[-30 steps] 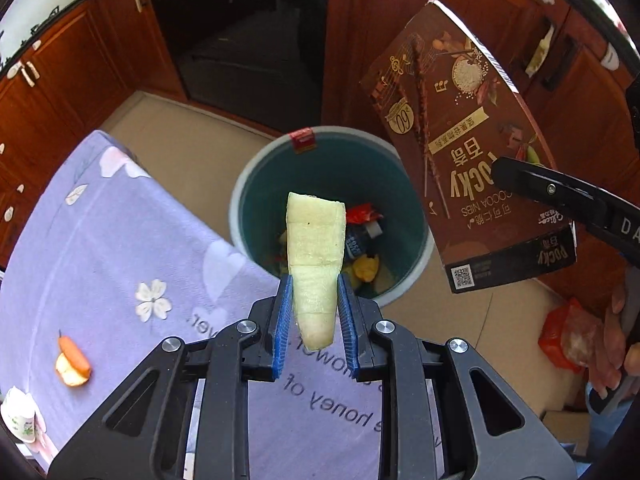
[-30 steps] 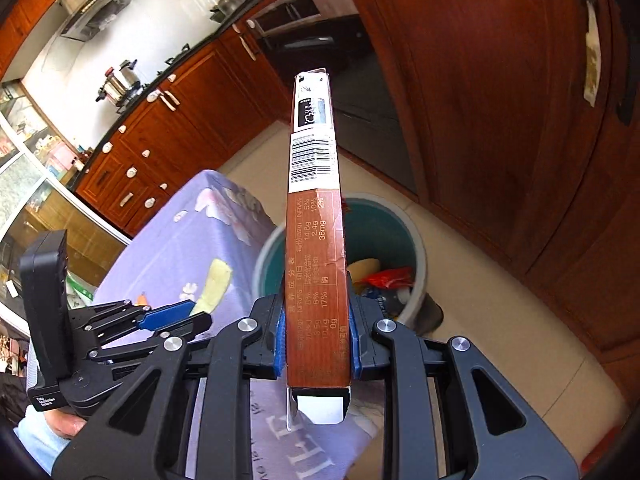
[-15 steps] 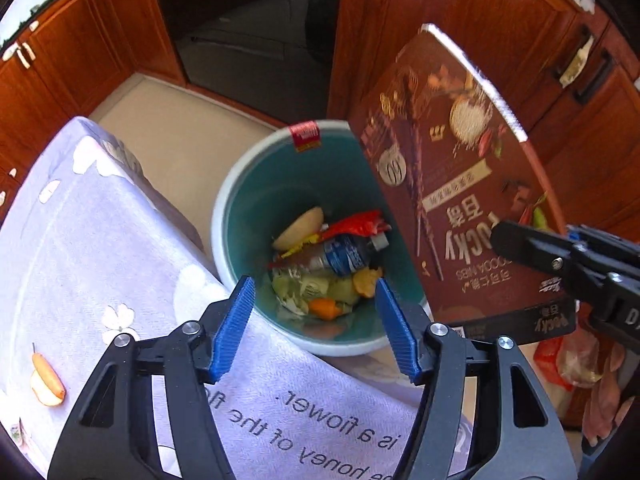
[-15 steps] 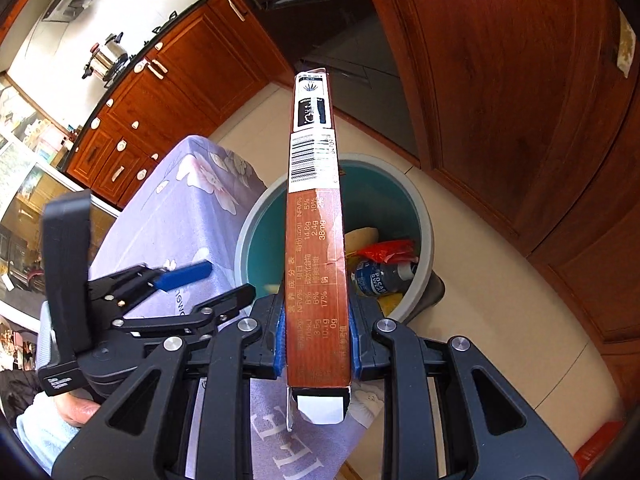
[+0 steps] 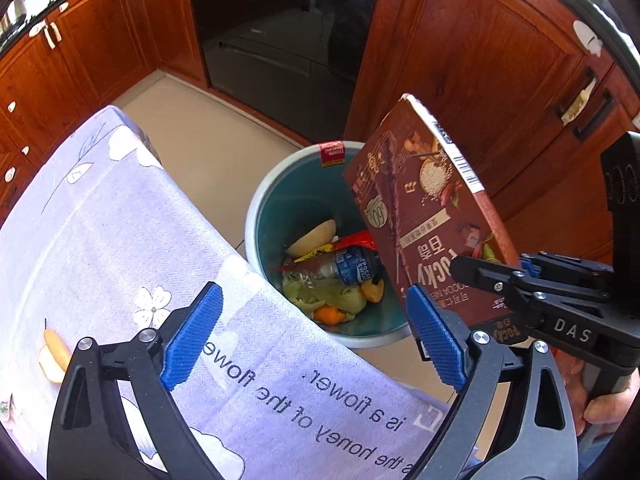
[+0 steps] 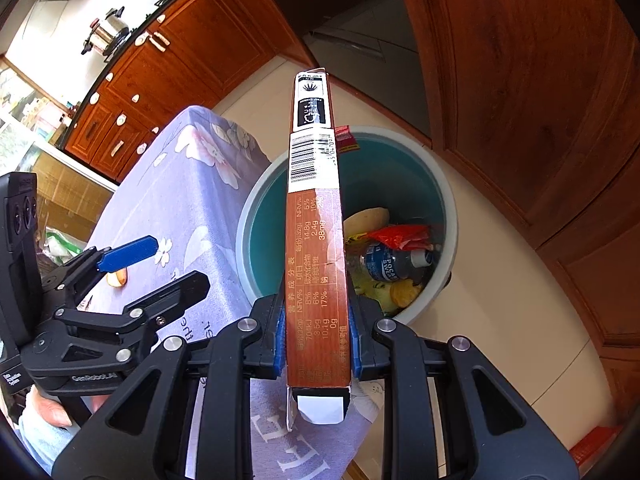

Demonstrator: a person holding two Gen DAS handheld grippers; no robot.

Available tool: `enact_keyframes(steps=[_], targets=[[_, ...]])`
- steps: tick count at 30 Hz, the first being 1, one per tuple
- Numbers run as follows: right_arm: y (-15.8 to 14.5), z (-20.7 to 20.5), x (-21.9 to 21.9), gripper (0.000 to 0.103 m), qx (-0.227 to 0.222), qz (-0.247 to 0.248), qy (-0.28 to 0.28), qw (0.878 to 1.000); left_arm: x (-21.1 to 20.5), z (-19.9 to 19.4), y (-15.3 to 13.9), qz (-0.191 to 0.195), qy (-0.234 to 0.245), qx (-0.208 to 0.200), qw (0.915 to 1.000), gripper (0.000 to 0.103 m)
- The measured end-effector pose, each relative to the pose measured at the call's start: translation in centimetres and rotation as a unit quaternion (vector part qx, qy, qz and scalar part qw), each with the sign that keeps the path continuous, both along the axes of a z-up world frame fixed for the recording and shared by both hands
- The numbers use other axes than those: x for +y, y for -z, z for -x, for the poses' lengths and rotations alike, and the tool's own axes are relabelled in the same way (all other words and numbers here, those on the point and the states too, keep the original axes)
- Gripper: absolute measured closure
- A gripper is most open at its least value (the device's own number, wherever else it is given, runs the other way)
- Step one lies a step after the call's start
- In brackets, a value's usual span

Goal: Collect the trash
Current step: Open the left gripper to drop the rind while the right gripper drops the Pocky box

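A teal trash bin (image 5: 267,204) stands on the floor beside the table; it also shows in the right wrist view (image 6: 450,216). It holds a plastic bottle (image 5: 340,266), a pale peel piece (image 5: 312,232) and other scraps. My left gripper (image 5: 312,332) is open and empty over the table edge, near the bin. My right gripper (image 6: 316,344) is shut on a brown Pocky box (image 6: 316,240) and holds it upright above the bin's near rim. The box (image 5: 428,216) also shows in the left wrist view at the right.
The table has a lilac flowered cloth (image 5: 100,220). An orange fruit scrap (image 5: 54,354) lies on it at the left. Wooden cabinets (image 5: 472,60) and a dark oven (image 5: 276,32) stand behind the bin.
My left gripper opened and let go of the pale peel piece, which now lies in the bin. The right gripper brought the box lower and closer over the bin.
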State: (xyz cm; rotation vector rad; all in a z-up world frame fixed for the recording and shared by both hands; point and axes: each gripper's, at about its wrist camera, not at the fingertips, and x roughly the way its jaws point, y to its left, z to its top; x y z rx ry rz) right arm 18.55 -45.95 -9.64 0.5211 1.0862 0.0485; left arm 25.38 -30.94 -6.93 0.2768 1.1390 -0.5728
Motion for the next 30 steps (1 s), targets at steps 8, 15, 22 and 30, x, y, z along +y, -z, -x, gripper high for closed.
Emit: enact_keyframes(steps=[8,15,22,30], targets=[[0.1,-1.0,1.0,0.08,0.009,0.001,-0.023,1.0,0.6,0.1,-0.6,0.006,-0.004,-0.008,0.9999,0.008],[-0.6,-1.7,1.7,0.057,0.007,0.019,-0.029,0.999,1.1,0.1,-1.0,0.016,-0.009,-0.012,0.9998,0.008],[-1.0,-0.8,-0.6,0.016,-0.006,0.025,0.05,0.998,2.4,-0.2,-1.3,0.028,-0.029,-0.013,0.9991,0.005],[-0.6,-0.8,-0.9,0.012,0.018,0.031,0.066,0.997,2.9,0.0,-1.4,0.027,-0.031,-0.008,0.9991,0.004]])
